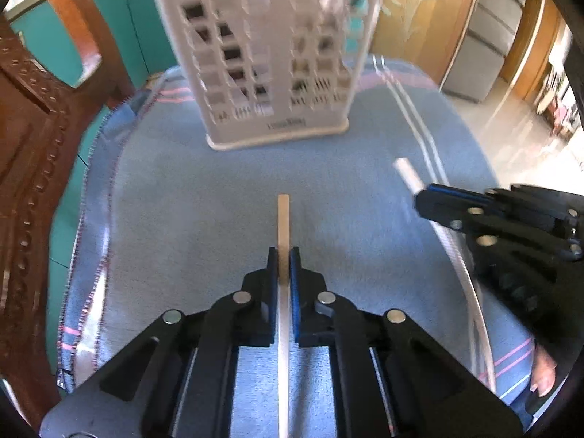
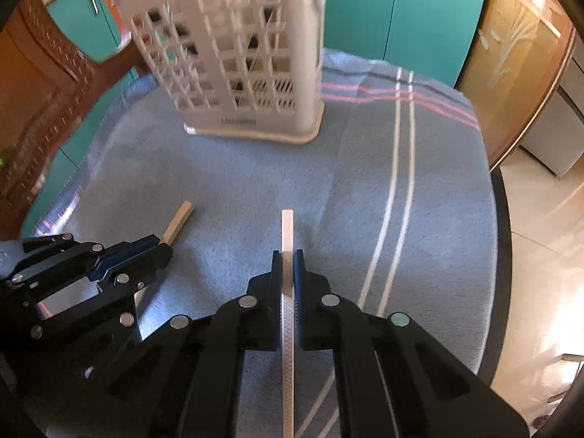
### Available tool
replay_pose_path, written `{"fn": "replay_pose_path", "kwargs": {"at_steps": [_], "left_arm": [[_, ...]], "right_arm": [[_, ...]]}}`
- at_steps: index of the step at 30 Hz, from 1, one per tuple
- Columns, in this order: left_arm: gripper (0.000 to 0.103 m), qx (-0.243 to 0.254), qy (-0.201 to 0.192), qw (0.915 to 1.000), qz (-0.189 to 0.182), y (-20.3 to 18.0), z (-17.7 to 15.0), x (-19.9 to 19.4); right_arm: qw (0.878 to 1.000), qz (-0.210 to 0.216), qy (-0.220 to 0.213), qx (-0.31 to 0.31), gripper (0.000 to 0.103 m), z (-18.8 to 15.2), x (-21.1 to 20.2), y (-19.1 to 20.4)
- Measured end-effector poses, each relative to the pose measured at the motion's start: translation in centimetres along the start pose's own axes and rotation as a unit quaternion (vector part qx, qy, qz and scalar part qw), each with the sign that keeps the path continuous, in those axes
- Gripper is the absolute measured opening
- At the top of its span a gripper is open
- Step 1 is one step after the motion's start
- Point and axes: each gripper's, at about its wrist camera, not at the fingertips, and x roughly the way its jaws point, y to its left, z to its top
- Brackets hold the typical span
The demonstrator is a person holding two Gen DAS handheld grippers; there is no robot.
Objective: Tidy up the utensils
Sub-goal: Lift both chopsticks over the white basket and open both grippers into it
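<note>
So both hands are loaded here: the left hand-held gripper [image 1: 283,255] is clamped on a thin wooden stick [image 1: 283,219], probably a chopstick or a utensil handle, and the right hand-held gripper [image 2: 288,259] is clamped on a flat white utensil handle [image 2: 287,230] with a crosshatch texture on it. I can't tell what's on the working end of either one, since that part runs back under the cameras. Each piece lies straight along its gripper's fingers, with the free end poking out ahead toward the white slotted utensil caddy [image 1: 270,54], which stands upright at the far side of the counter [image 2: 255,189] on a blue striped cloth [image 2: 365,182]. That's the relation that matters: the caddy is dead ahead of both grippers and well apart from them, and its open top is above what either camera catches, so I'd guess each piece has to be tipped upright before it drops in. From the right wrist view the caddy sits a bit left of center, so the left hand looks marginally nearer, though it's close. The caddy looks blurred in both views, and something dark shows through its slots, maybe utensils already inside. I'd call this mid-task, carrying two pieces over.
</note>
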Motion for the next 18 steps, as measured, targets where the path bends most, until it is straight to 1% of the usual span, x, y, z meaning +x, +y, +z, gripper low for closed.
{"fn": "replay_pose_path", "kwargs": {"at_steps": [4,6,7,9,10,12,14,15,16,17,18], "left_arm": [[0.007,-0.016,-0.044,0.9985,-0.028,1.2,0.5,-4.1],[0.007,-0.021,-0.085,0.9952,-0.045,1.7,0.7,-7.6],[0.007,-0.024,-0.103,0.9932,-0.048,1.7,0.8,-9.0],[0.007,-0.035,-0.156,0.9862,-0.044,2.4,1.2,-12.7],[0.007,-0.038,-0.175,0.9829,-0.041,2.8,1.6,-14.1],[0.007,-0.052,-0.219,0.9735,-0.041,3.7,2.4,-17.2],[0.007,-0.064,-0.273,0.9591,-0.04,4.6,3.9,-20.8],[0.007,-0.067,-0.298,0.9515,-0.036,4.9,4.9,-22.5],[0.007,-0.067,-0.313,0.9467,-0.033,5.0,5.6,-23.5],[0.007,-0.07,-0.332,0.94,-0.033,5.3,6.5,-24.7],[0.007,-0.075,-0.363,0.9279,-0.036,5.6,7.8,-26.2]], "right_arm": [[0.998,0.032,-0.045,0.028,0.006,0.0,-4.1,-1.5],[0.995,0.049,-0.076,0.042,0.007,-0.3,-7.0,-2.4],[0.992,0.061,-0.098,0.049,0.007,-0.6,-9.0,-2.9],[0.987,0.077,-0.129,0.058,0.007,-0.8,-11.9,-3.3],[0.985,0.083,-0.142,0.061,0.007,-0.6,-13.2,-3.4],[0.978,0.092,-0.177,0.065,0.007,-0.5,-16.4,-3.7],[0.97,0.1,-0.21,0.067,0.007,0.2,-19.1,-3.7],[0.964,0.109,-0.235,0.065,0.007,1.1,-20.7,-3.6],[0.956,0.117,-0.262,0.063,0.007,2.4,-22.2,-3.3],[0.95,0.12,-0.282,0.062,0.007,3.2,-23.4,-3.2],[0.943,0.12,-0.305,0.061,0.007,4.2,-25.0,-2.8]]}}
